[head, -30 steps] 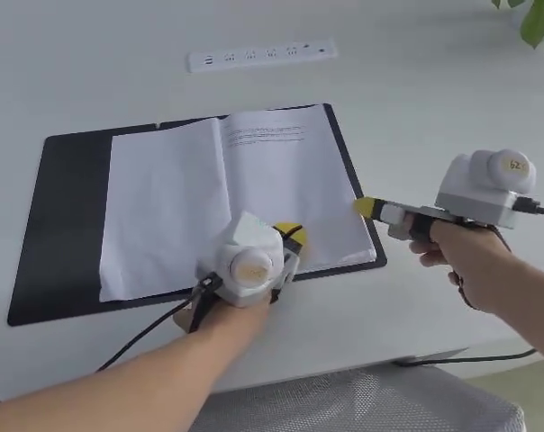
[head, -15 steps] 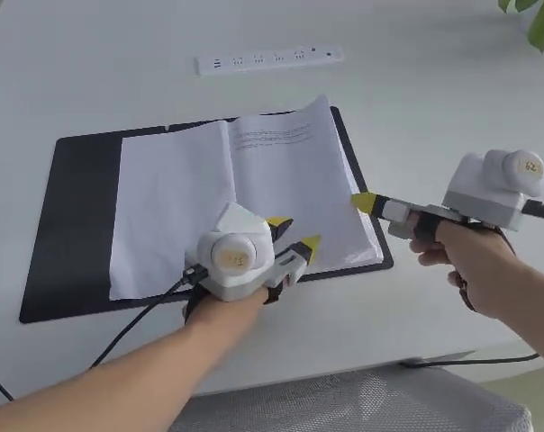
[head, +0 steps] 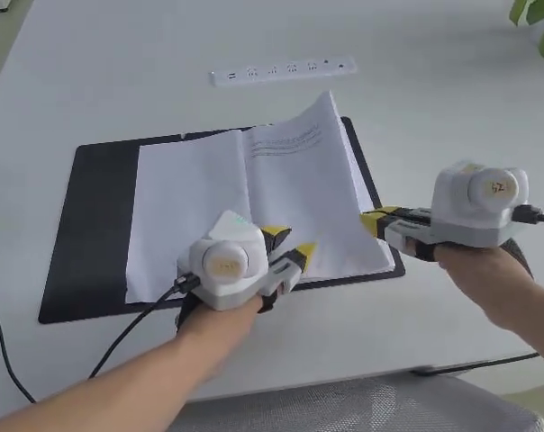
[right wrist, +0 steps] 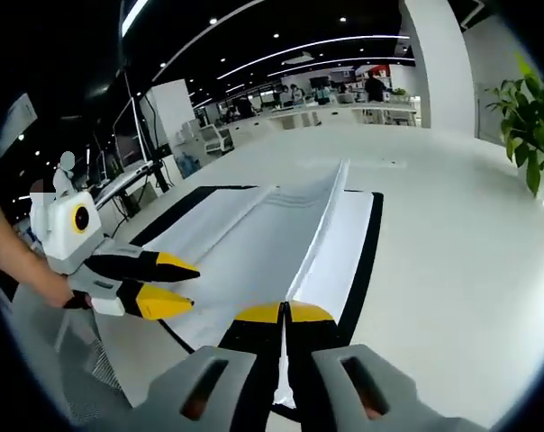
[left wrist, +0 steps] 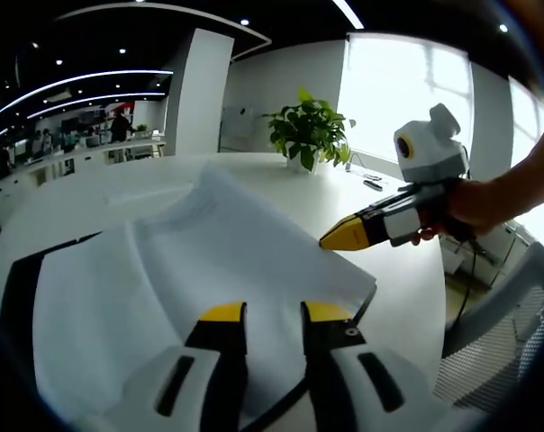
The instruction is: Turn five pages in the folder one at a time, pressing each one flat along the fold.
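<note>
White workbench (head: 452, 117) in a bright open-plan office — a black folder (head: 96, 225) lies open on it near the person's edge. A power strip (head: 283, 70) sits well beyond, and a plant's leaves (head: 540, 20) show at the far right corner. The right gripper (head: 369, 219) has its jaws closed together on the outer edge of the top right-hand page (head: 303, 180), whose far corner stands up off the stack beneath. The left gripper (head: 291, 241) hovers low over the near part of the same page, jaws a small way apart and holding nothing. The fold (head: 247, 193) runs between the lifted page and the flat left-hand sheets (head: 186, 211).

Judged from this, the step in hand is carrying one page over. Done well, it calls for the right gripper to sweep the edge up and across in an arc centred on the fold — not a straight pull, which could crease the sheet or tug it at the binding. A check that a single sheet is in the pinch seems wise. The right gripper view shows one thin edge running into the jaws, though whether a second sheet clings below cannot be told. The left gripper should clear the page's path. It can then come down on the turned sheet close to the fold and run along it, lightly enough not to wrinkle the paper.
</note>
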`<state>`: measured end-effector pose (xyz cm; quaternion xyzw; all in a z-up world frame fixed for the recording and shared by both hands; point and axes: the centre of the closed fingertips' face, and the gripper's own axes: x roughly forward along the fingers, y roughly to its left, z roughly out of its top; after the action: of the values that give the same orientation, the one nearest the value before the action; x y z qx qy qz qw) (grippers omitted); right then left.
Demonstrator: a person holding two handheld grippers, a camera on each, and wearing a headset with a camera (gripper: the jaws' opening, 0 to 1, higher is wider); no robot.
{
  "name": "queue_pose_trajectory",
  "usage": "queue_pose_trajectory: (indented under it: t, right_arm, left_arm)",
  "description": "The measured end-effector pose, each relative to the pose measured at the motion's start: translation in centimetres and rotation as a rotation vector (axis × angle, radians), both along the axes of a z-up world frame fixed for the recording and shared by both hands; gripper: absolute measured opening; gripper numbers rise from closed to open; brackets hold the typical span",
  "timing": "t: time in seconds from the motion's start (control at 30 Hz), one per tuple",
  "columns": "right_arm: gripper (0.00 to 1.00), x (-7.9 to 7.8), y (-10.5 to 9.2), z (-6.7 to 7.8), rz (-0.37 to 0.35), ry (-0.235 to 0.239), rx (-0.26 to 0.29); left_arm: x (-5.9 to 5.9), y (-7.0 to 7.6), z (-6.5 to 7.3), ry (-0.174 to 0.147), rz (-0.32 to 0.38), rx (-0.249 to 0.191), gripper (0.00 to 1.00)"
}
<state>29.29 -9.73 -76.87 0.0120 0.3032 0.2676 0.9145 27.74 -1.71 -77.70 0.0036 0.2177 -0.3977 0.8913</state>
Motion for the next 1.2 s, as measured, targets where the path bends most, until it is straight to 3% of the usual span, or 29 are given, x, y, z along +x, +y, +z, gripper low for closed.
queue_pose_trajectory:
  t: [0.07,0.13,0.2,0.23,0.3,0.33,0.37,0.4,0.43,0.47,0.53,0.6,0.73,0.77,0.97,1.2]
  right_arm:
    - [0.0,0.1,-0.3,-0.3,-0.01,0.014,0.021]
    - [0.0,0.2,-1.0,-0.5,-0.02,0.007,-0.012]
    - [0.0,0.0,-1.1,-0.7,-0.016,0.014,-0.008]
    - [0.0,0.1,-1.6,-0.7,-0.012,-0.011,-0.045]
    - [0.0,-0.4,-0.8,-0.5,-0.012,0.018,0.027]
    - [0.0,-0.3,-1.0,-0.2,-0.014,-0.014,-0.006]
    - [0.0,0.2,-1.6,0.5,-0.003,-0.094,-0.076]
    - [0.0,-0.3,-1.0,0.5,-0.005,-0.058,-0.025]
    - [0.0,-0.3,-0.6,1.1,-0.003,-0.071,0.012]
    - [0.0,-0.1,-0.8,1.6,0.006,-0.114,-0.017]
    - [0.0,-0.4,-0.3,2.2,0.013,-0.108,0.023]
    - [0.0,-0.6,0.0,2.6,0.029,-0.121,0.014]
    - [0.0,-1.0,1.9,4.2,0.035,-0.093,0.136]
    - [0.0,-1.0,2.5,4.8,0.045,-0.108,0.148]
    - [0.0,-0.9,5.7,7.6,0.075,-0.132,0.259]
    - [0.0,-0.7,10.0,10.7,0.129,-0.158,0.372]
  left_arm:
    - [0.0,0.2,-0.1,0.002,0.002,0.005,0.21]
    - [0.0,0.5,-0.1,0.004,0.006,0.008,0.21]
    - [0.0,0.7,-0.2,0.004,0.008,0.014,0.2]
    - [0.0,0.8,-0.2,0.005,0.01,0.015,0.2]
    - [-0.1,1.0,-0.3,0.007,0.014,0.017,0.2]
    - [-0.1,1.0,-0.3,0.007,0.013,0.017,0.19]
    - [-0.2,1.1,-0.4,0.01,0.011,0.024,0.19]
    - [-0.2,1.1,-0.3,0.012,0.012,0.018,0.19]
    - [-0.3,1.0,-0.3,0.012,0.011,0.015,0.19]
    - [-0.3,1.0,-0.3,0.01,0.008,0.019,0.19]
    - [-0.3,1.0,-0.1,0.011,0.01,0.013,0.2]
    - [-0.3,1.2,0.3,0.004,0.019,0.003,0.2]
    - [-0.2,2.0,1.7,-0.007,0.035,-0.03,0.2]
    - [-0.2,2.2,2.1,-0.008,0.041,-0.037,0.2]
    - [0.5,5.4,5.2,-0.053,0.094,-0.087,0.21]
    - [0.6,10.2,7.7,-0.094,0.158,-0.102,0.22]
